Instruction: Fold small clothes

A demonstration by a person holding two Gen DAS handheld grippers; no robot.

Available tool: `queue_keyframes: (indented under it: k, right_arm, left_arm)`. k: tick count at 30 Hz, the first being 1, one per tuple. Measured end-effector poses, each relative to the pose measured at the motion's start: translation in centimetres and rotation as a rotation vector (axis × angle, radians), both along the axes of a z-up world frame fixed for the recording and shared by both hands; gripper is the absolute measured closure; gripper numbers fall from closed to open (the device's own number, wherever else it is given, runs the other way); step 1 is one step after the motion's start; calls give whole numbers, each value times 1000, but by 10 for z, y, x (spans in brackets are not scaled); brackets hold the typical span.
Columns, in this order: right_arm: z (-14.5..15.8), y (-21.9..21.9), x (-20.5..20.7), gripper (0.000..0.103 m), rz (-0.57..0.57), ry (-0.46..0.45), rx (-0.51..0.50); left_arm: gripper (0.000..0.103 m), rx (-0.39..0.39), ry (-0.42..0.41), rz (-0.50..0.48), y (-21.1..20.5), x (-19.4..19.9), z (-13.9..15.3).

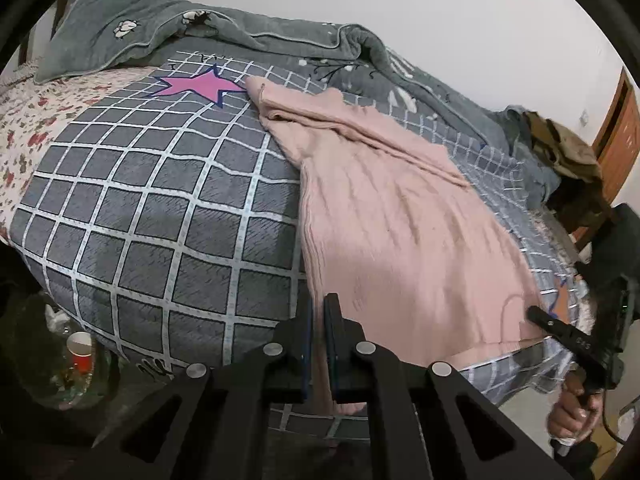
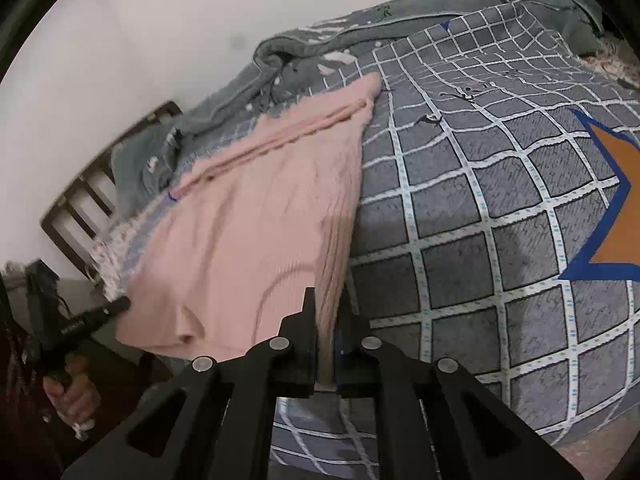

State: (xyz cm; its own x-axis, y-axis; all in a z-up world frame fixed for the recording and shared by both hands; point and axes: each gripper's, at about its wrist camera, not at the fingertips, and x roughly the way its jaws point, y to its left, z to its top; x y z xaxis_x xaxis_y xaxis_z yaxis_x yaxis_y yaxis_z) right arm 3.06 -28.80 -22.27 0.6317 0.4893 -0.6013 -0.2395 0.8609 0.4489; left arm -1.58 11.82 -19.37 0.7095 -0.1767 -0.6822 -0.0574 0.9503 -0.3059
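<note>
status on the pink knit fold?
Done: one fold lies along the far edge of the pink ribbed knit garment on the grey checked bedspread. In hand: left gripper and right gripper each pinch a near corner. Left: folding the near edge over.

Left tool: we see matte black angular linkage arms, with four round silver screw heads across them.
Left fingers: flat black plates, with blue pads on their inner faces.
Right tool: we find the same black frame, triangular cut-outs in the arms and four silver screw heads.
Right tool body, from the left camera: a black handle with small white lettering too small to read, a green light and a dark cable.
Right hand: bare skin.
Left hand: bare skin, a dark maroon sleeve just beside it.
</note>
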Motion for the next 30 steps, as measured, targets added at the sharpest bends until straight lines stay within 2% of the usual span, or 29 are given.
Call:
queue_keyframes:
  k: [3, 6, 8, 10, 13, 17, 22, 28, 30]
  right_arm:
    - [4, 5, -4, 89, -7, -21, -85]
    - [12, 10, -8, 77, -9, -57, -146]
    - [17, 14, -12, 68, -4, -88, -180]
    - [21, 17, -14, 65, -3, -108, -211]
    - [22, 22, -13, 65, 8, -107, -245]
    - [21, 26, -14, 65, -51, -108, -326]
    - [23, 28, -17, 65, -37, -107, -310]
    - [30, 28, -23, 65, -16, -118, -287]
    - [31, 26, -24, 65, -9, -113, -273]
  left_arm:
    - [94, 54, 8, 42, -2, 0, -4]
    - [90, 83, 17, 74, -2, 1, -8]
    - [75, 89, 30, 89, -2, 2, -10]
    - [66, 115, 27, 107, -4, 0, -10]
    - [51, 168, 20, 125, -10, -1, -8]
    - [50, 222, 18, 144, -13, -4, -4]
    - [45, 220, 4, 171, -10, -8, 3]
    - [33, 221, -14, 170, -12, -12, 7]
    - [33, 220, -12, 165, -13, -13, 7]
